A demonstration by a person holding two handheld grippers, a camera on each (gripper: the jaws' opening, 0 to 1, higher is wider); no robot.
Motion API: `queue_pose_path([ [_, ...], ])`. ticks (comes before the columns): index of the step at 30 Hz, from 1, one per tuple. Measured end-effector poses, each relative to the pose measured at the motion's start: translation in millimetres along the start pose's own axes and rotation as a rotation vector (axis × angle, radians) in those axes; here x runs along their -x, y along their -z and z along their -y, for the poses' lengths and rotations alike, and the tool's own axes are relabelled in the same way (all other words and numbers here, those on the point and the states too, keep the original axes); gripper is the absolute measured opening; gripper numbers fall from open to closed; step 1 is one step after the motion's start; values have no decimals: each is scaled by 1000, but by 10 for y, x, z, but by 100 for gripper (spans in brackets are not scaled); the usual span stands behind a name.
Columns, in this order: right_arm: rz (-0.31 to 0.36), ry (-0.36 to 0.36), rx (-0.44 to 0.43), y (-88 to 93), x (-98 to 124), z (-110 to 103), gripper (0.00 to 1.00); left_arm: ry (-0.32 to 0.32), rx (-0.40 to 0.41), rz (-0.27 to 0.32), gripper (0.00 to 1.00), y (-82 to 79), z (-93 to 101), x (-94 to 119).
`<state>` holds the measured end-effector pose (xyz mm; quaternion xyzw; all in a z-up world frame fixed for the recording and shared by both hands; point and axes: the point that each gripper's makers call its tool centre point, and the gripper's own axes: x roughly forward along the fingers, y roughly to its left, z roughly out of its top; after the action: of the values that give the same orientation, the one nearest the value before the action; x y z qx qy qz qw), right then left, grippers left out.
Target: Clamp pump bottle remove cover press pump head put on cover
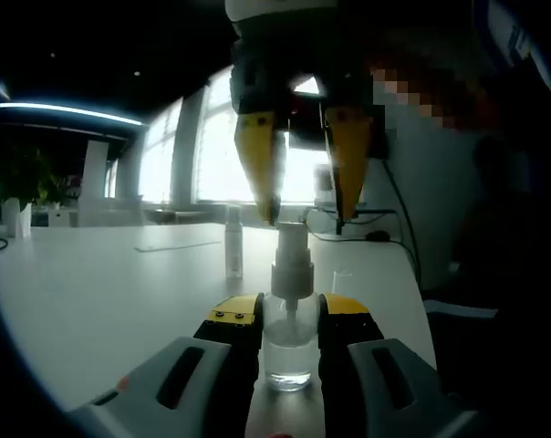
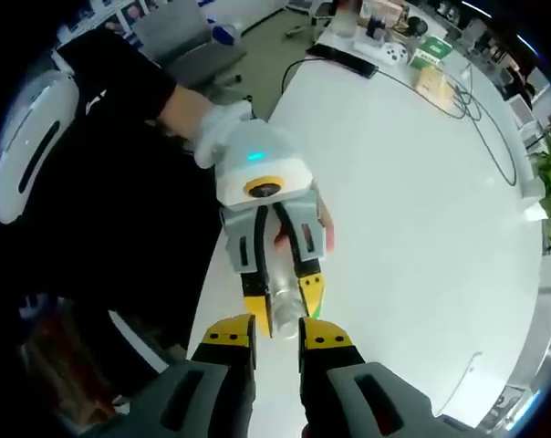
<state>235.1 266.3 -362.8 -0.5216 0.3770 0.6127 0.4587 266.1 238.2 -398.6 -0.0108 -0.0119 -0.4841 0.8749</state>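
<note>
A clear pump bottle (image 1: 288, 351) with a white pump head (image 1: 292, 248) stands upright on the white table (image 1: 102, 292). My left gripper (image 1: 289, 310) is shut on its body just below the neck. From above, my right gripper (image 1: 307, 219) hangs over it, open, its yellow fingertips (image 1: 269, 212) either side of the pump head's top and not touching it. Looking down in the right gripper view, my right gripper (image 2: 277, 342) is directly over the bottle (image 2: 285, 310), which the left gripper (image 2: 283, 306) clamps. I cannot tell whether a clear cover sits on the pump head.
A slim clear spray bottle (image 1: 233, 242) stands farther back on the table. A small clear object (image 1: 342, 281) sits right of the pump bottle. Cables (image 2: 458, 100) and boxes (image 2: 421, 55) lie at the table's far end. A gloved hand (image 2: 223, 128) holds the left gripper; a chair (image 2: 180, 41) stands beside the table.
</note>
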Motion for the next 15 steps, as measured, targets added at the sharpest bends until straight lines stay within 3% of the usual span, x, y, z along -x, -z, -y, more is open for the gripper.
queue_pose_path([
  [3,-12,8,7,36,-24,20,12,0,-1,0,15,2,-4,-1],
  [15,58,45,-12,-11,107,71,13,0,-3,-1,15,3,-4,0],
])
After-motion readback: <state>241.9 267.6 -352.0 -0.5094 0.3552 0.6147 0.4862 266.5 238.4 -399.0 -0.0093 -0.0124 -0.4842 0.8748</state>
